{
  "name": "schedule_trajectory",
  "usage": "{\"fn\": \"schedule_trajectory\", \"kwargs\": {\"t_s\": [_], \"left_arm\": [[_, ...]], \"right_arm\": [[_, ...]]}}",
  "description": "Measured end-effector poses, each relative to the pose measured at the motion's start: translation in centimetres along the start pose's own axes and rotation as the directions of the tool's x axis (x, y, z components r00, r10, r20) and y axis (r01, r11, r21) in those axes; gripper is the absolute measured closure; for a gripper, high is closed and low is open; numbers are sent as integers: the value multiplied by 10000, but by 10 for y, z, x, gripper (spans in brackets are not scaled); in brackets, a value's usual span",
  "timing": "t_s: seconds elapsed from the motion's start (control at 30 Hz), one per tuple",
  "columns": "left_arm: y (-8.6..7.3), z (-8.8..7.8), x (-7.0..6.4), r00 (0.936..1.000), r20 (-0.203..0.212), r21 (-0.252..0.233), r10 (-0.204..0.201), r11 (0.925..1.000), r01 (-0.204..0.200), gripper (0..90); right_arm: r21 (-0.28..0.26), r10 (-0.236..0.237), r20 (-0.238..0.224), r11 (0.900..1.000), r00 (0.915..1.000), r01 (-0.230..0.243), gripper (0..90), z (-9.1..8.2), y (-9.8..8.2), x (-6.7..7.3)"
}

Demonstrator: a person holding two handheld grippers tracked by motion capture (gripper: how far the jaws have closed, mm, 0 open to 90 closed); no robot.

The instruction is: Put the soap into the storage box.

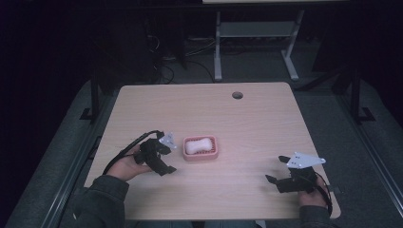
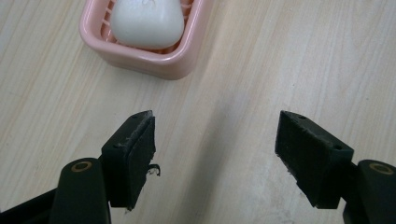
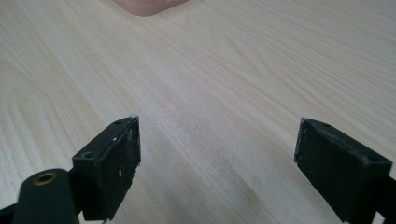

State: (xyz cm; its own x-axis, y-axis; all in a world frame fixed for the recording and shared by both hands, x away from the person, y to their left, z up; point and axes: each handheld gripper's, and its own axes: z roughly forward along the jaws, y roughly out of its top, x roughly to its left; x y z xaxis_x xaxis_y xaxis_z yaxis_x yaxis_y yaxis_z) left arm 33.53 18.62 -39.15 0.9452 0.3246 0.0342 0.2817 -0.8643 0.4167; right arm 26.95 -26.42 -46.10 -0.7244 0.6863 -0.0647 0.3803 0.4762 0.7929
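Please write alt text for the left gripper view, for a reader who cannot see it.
A white soap bar lies in a pink soap dish on a light wooden table. In front, the open left gripper holds its two black jaws wide apart, nothing between them.

The left hand-held gripper [image 2: 215, 154] hangs over the pale wooden desk [image 2: 289, 60], jaws spread wide with nothing between them. Ahead, a white soap bar [image 2: 147, 23] lies in a pink soap dish [image 2: 159, 63].
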Motion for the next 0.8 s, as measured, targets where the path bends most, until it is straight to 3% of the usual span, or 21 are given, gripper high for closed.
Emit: {"fn": "schedule_trajectory", "kwargs": {"t_s": [0.8], "left_arm": [[-31,-3,-10,9996,-34,-153,-292,9995,292,280]], "right_arm": [[51,83,53,10000,10000,-83,138,-1,-2,-1]]}}
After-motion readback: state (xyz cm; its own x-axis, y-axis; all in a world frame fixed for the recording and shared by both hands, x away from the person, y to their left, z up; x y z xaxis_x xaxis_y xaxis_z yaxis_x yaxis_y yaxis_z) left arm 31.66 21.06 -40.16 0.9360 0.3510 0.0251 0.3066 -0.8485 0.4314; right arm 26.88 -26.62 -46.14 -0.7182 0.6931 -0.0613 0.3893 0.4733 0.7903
